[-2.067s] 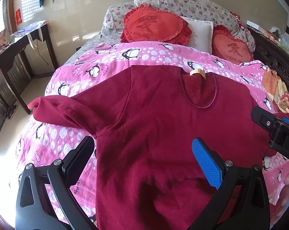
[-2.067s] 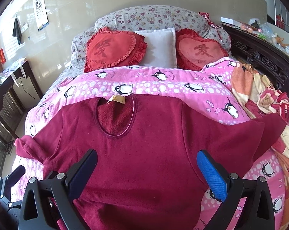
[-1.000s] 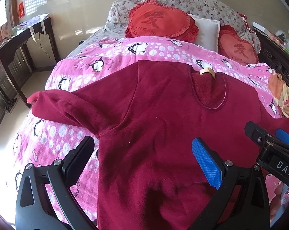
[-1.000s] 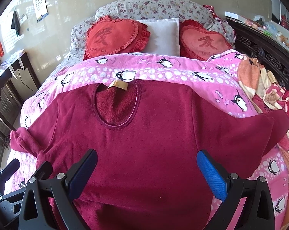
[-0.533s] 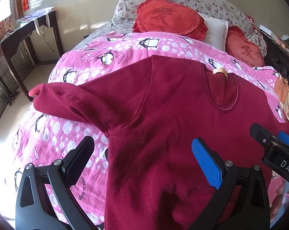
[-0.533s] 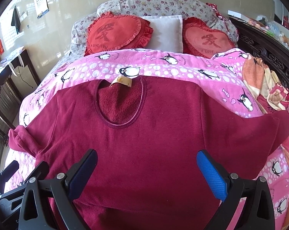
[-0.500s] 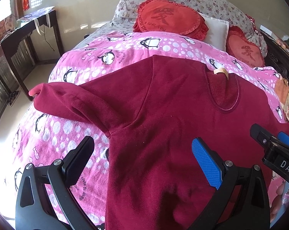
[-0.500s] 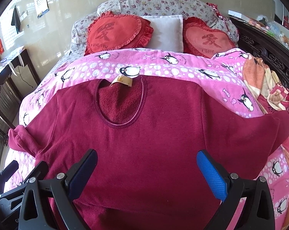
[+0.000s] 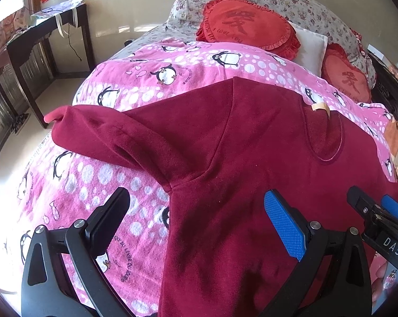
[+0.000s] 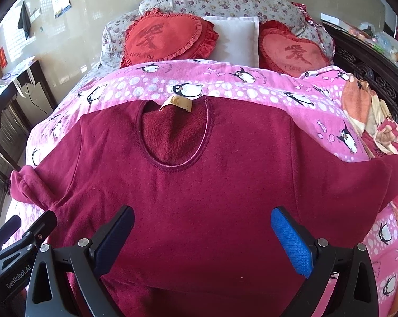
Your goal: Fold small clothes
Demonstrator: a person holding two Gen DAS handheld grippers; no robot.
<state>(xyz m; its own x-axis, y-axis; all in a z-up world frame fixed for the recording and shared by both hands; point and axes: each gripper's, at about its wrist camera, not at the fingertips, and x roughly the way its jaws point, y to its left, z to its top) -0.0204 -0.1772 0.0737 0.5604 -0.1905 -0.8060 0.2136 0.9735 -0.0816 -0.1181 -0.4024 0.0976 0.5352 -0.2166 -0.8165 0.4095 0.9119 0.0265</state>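
A dark red fleece sweatshirt (image 10: 199,185) lies spread flat, neck away from me, on a pink penguin blanket (image 10: 225,84); it also shows in the left wrist view (image 9: 251,145). Its left sleeve (image 9: 98,134) reaches to the bed's left edge, its right sleeve (image 10: 378,179) to the right. My left gripper (image 9: 196,222) is open and empty above the left armpit seam. My right gripper (image 10: 201,232) is open and empty above the chest, near the hem. Each gripper shows at the edge of the other's view.
Two red heart cushions (image 10: 167,37) and a white pillow (image 10: 236,39) lie at the bed's head. An orange patterned blanket (image 10: 378,121) is bunched at the right. A dark wooden desk (image 9: 40,42) stands left of the bed, a carved dark sideboard (image 10: 370,63) to the right.
Both grippers have moved forward and slightly left over the sweatshirt, the left one toward the left sleeve. The sweatshirt has not moved. Both stay open.
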